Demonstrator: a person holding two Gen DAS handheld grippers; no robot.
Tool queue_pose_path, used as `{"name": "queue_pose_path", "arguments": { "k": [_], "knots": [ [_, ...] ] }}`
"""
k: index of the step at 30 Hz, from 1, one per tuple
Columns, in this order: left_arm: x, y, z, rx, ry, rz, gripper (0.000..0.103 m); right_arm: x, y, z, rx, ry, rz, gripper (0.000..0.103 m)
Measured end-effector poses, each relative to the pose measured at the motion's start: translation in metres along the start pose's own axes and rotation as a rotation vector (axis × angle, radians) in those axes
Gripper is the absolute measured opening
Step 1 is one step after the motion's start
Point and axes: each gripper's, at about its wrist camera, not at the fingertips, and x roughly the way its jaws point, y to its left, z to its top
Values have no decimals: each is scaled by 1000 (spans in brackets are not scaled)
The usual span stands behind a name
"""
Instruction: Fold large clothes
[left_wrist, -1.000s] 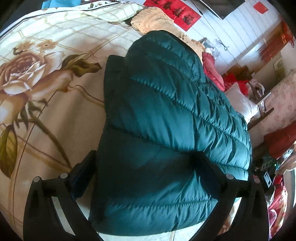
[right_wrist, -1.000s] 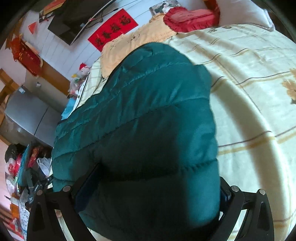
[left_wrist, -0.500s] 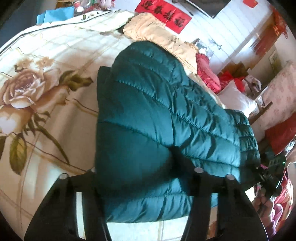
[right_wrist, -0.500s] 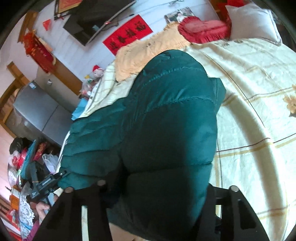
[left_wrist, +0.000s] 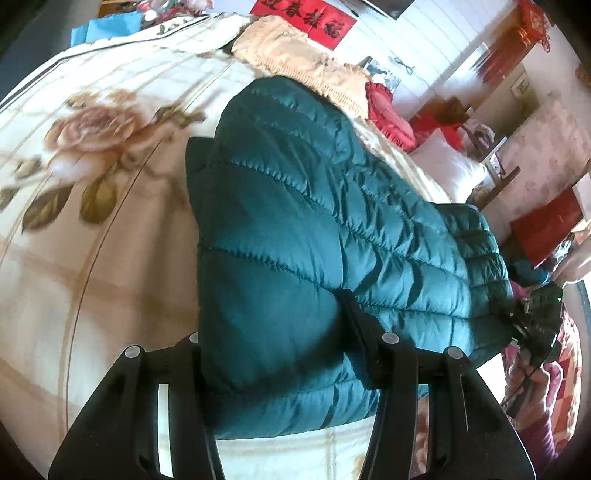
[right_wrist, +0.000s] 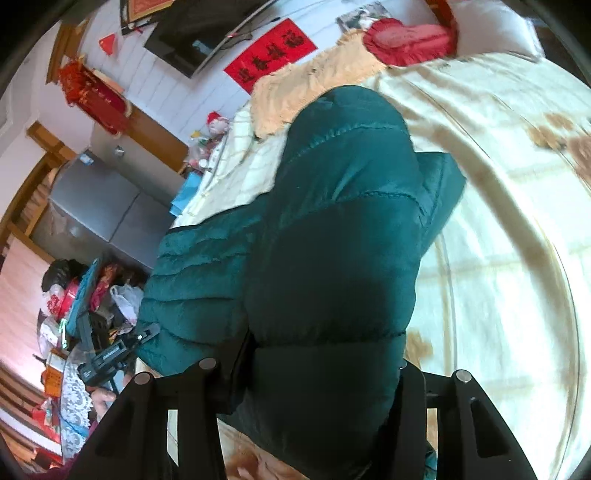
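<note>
A dark teal quilted puffer jacket (left_wrist: 295, 240) lies on a cream bedspread with a rose print (left_wrist: 92, 155). My left gripper (left_wrist: 280, 354) is shut on the jacket's near edge, with padding bulging between its black fingers. The jacket fills the middle of the right wrist view (right_wrist: 332, 240) too. My right gripper (right_wrist: 317, 373) is shut on the near edge at the other corner. Both near corners are raised off the bed. The other gripper shows at each view's edge, at the far right (left_wrist: 535, 317) and at the lower left (right_wrist: 114, 350).
A tan fringed blanket (left_wrist: 303, 55) and red cushions (left_wrist: 388, 114) lie at the bed's far end, with a white pillow (left_wrist: 447, 170). A grey cabinet (right_wrist: 99, 206) and a cluttered pile (right_wrist: 85, 295) stand beside the bed. A red banner (right_wrist: 273, 51) hangs on the white wall.
Both grippers closed on the jacket's near edge, from wide open a second ago. They have lifted it, and the jacket bunches up between the fingers.
</note>
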Motion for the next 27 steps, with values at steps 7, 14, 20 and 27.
{"name": "queue_pose_path", "arguments": {
  "k": [7, 14, 20, 27],
  "knots": [
    [-3, 3, -16, -37, -50, 151, 77, 3, -16, -20, 30, -33, -233, 84],
    [-46, -36, -35, 95, -197, 372, 77, -33, 29, -23, -103, -131, -413, 85],
    [-64, -73, -51, 173, -278, 394, 77, -38, 93, -38, -237, -221, -483, 94],
    [-60, -107, -66, 175, -305, 382, 77, -18, 163, -64, -316, -283, -432, 101]
  ]
}}
